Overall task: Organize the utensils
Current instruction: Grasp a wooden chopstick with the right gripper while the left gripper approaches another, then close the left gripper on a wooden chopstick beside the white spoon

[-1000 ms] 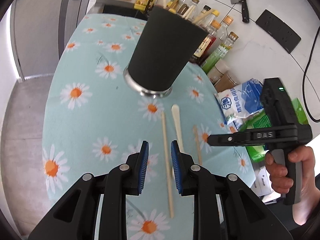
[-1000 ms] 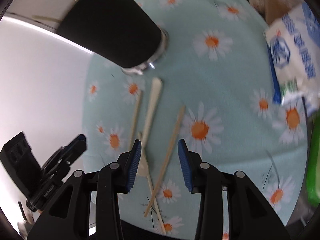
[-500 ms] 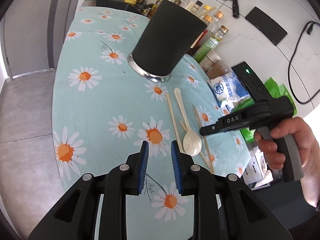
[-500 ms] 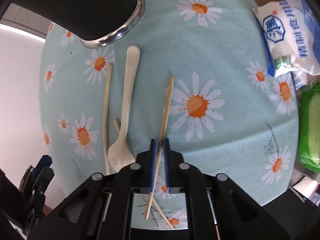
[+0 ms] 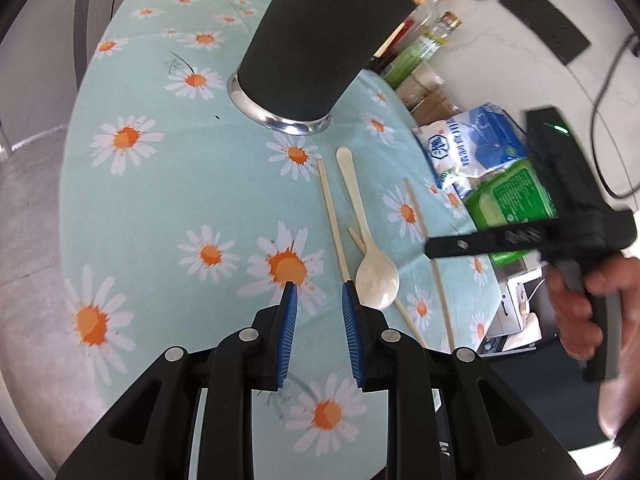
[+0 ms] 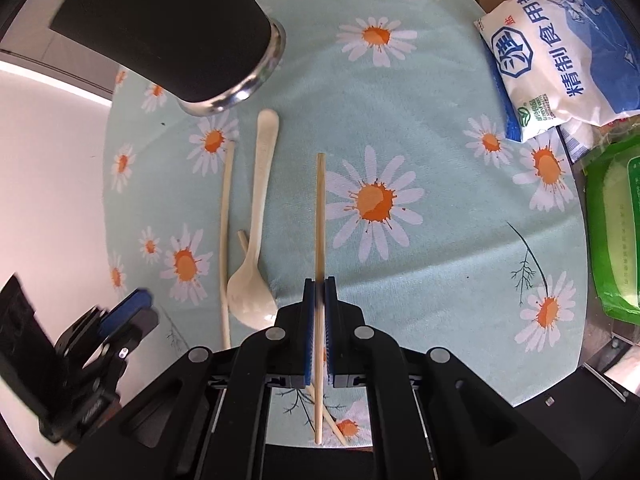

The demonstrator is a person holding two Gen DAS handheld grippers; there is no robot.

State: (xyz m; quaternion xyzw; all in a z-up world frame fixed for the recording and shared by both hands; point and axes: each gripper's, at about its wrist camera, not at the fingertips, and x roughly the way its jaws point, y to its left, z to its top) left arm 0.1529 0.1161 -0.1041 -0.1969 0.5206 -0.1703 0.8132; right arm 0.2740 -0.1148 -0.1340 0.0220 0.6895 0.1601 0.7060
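Right wrist view: right gripper (image 6: 319, 292) clamping a chopstick (image 6: 320, 216), off to the right of the spoon (image 6: 253, 280).
Left gripper (image 5: 318, 304) hovering slightly parted, gripping nothing, just left of the spoon bowl; black cup (image 6: 168, 28) standing beyond the spoon handle. Risk: the thin stick is pinched near its middle, so it could be pivoting or slipping between the pads on the lift, or catching the cup rim.

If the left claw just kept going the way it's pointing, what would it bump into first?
Probably the daisy tablecloth, on the orange-centred flower ahead of the left claw. The pale chopstick lies just beside that line; depth is unclear.
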